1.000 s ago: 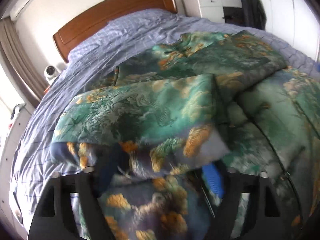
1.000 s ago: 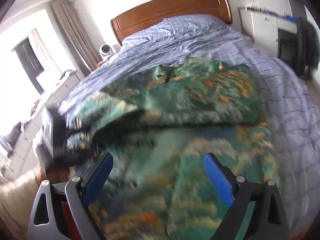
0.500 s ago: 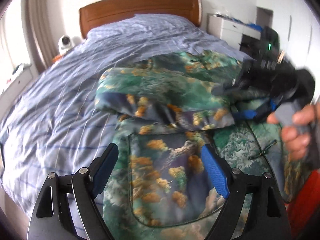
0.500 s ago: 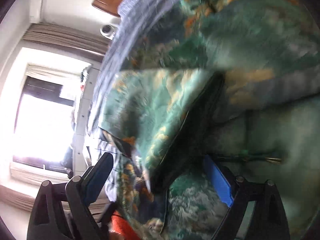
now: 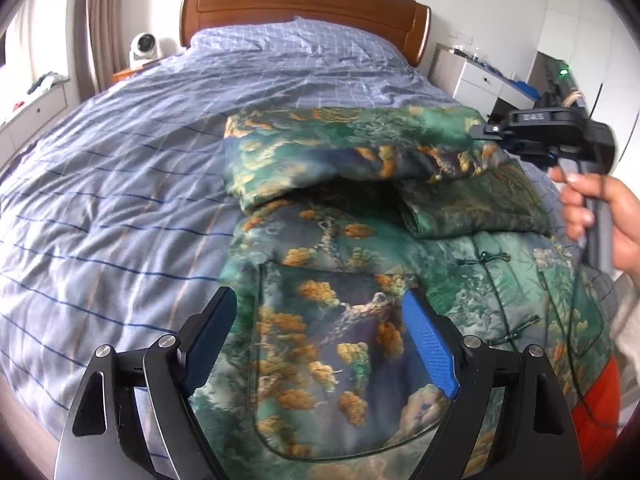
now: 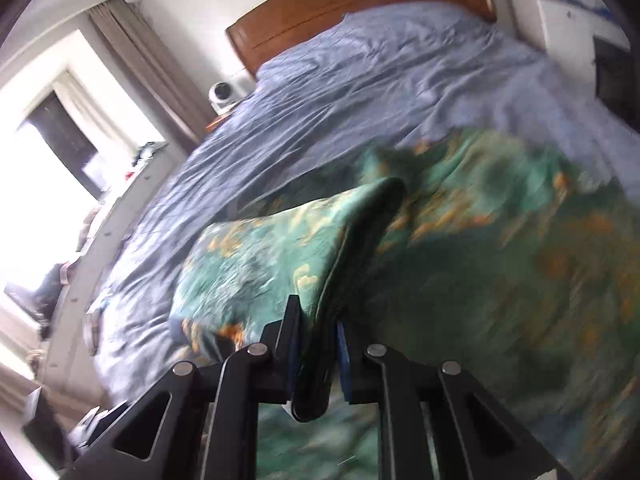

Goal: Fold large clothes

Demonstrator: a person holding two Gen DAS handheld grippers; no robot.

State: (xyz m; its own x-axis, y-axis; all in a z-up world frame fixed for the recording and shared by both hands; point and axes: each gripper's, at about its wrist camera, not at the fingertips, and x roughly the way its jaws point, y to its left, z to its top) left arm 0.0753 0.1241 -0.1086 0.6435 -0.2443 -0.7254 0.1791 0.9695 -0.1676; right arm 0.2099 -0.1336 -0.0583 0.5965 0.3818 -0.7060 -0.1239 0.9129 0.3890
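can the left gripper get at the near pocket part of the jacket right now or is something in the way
Probably yes. The left gripper hangs open right over the pocket of the jacket, with nothing between. The right gripper is clamped on a sleeve further up.

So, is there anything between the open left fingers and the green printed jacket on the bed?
Nothing visible. The left gripper hangs open directly above the jacket, with only its patch pocket showing between the fingers. The right gripper holds a sleeve edge off to the side.
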